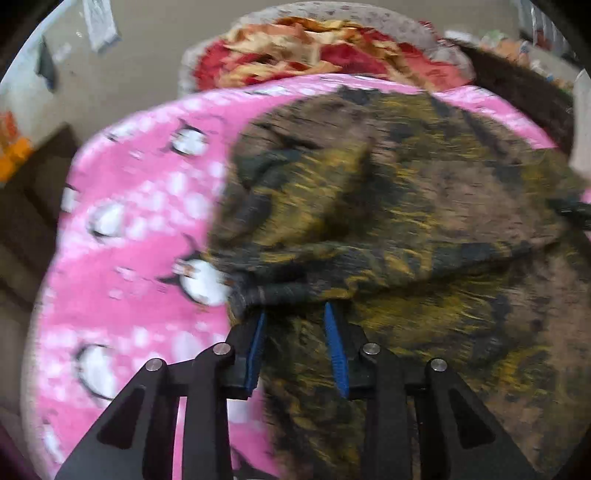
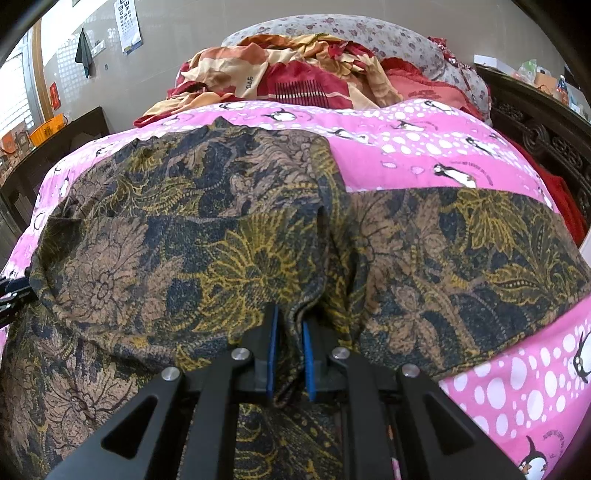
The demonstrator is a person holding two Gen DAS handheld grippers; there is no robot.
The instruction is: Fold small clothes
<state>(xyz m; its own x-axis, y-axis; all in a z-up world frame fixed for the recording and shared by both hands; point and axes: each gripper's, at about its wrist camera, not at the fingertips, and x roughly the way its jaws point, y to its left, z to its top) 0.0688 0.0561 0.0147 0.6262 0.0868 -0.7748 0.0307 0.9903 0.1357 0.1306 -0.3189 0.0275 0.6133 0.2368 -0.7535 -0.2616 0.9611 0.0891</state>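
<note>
Judging mid-fold, I saw the left gripper (image 1: 295, 317) parted around the garment's (image 2: 258, 229) edge, right gripper (image 2: 290, 325) clamped on it, folds remaining.

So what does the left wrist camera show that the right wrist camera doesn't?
Only the left view shows the left gripper at the batik garment's rolled dark hem, its jaws slightly apart. Only the right view shows the right gripper shut on a fabric fold, plus a wall chart. Both show the garment, pink penguin blanket and red bedding.
</note>
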